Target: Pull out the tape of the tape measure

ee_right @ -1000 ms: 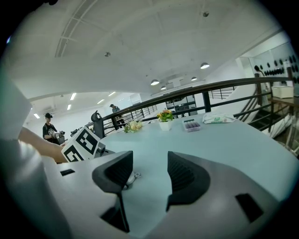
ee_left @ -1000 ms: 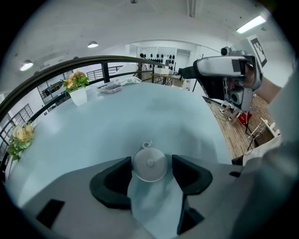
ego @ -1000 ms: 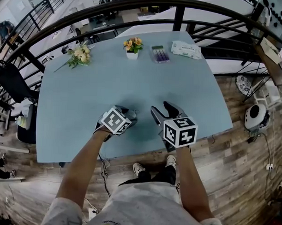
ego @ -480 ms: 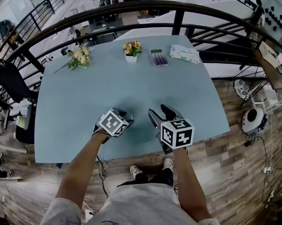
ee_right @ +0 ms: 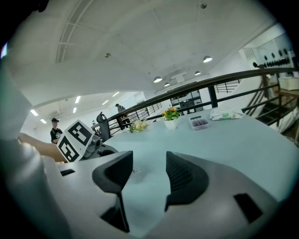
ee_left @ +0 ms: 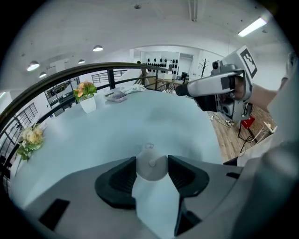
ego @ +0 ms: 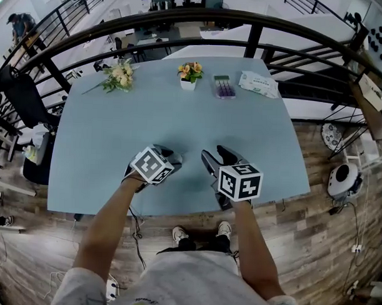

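The left gripper (ee_left: 152,169) has just been closing its jaws, and they now pinch the tape measure (ee_left: 152,164), a small white round case, by opposite sides of its rim, flat face toward the camera and a small loop (ee_left: 148,146) standing at its top edge (whether that is the tape's pull tab I cannot tell). The right gripper (ee_right: 148,163) has its jaws standing wide with only bare table showing between them, so nothing is held there. It sits just beside the left one, apart from the case. Both grippers are over the near edge of the table (ego: 180,117), about midway along it. Well away, along the far edge, stand a bunch of flowers (ego: 118,75) toward the left corner, a small flower pot (ego: 190,72), a box of purple things (ego: 224,87) and a white packet (ego: 258,84) toward the right corner, none of them in the way. The pull itself looks not yet begun. The main risk, as I judge it, is the grip: a round rim held at two points can swivel or pop out once the right jaws tug, especially if the pull runs off the line of the tape slot. The tab is also tiny against those wide jaws, so a poor bite could slip off and let the tape snap back.
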`<act>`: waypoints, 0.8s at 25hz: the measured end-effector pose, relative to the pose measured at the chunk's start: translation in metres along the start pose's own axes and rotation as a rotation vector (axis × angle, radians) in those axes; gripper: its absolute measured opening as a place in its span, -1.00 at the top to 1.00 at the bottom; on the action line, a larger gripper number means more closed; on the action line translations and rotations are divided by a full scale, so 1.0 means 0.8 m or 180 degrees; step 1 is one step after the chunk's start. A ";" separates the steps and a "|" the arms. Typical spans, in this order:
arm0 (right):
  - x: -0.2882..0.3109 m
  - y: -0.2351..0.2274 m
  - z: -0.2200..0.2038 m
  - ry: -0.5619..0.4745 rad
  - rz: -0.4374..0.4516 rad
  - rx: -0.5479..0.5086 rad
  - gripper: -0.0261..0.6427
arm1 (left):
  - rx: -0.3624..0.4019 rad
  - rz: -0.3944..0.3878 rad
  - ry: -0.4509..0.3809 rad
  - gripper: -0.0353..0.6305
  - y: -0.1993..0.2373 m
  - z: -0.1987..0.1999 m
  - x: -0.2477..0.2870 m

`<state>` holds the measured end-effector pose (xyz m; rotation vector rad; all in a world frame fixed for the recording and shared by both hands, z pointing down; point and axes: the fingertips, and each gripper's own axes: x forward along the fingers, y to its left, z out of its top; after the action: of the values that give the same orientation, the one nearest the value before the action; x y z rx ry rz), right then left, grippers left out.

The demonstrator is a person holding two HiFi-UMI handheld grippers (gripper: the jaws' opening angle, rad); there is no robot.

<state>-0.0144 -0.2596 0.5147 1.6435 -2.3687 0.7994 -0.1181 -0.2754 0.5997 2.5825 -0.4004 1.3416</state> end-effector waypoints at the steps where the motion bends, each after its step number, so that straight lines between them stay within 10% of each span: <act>1: 0.002 0.000 0.001 0.0006 0.0027 0.0011 0.28 | 0.0004 0.0015 -0.0012 0.26 0.001 0.003 -0.004; 20: 0.012 0.017 0.035 -0.0045 0.0811 0.0582 0.28 | 0.0154 0.0144 -0.0262 0.25 -0.019 0.093 -0.064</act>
<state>-0.0255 -0.2785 0.4903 1.4265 -2.6194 1.0809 -0.0840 -0.2760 0.5147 2.6907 -0.4477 1.2779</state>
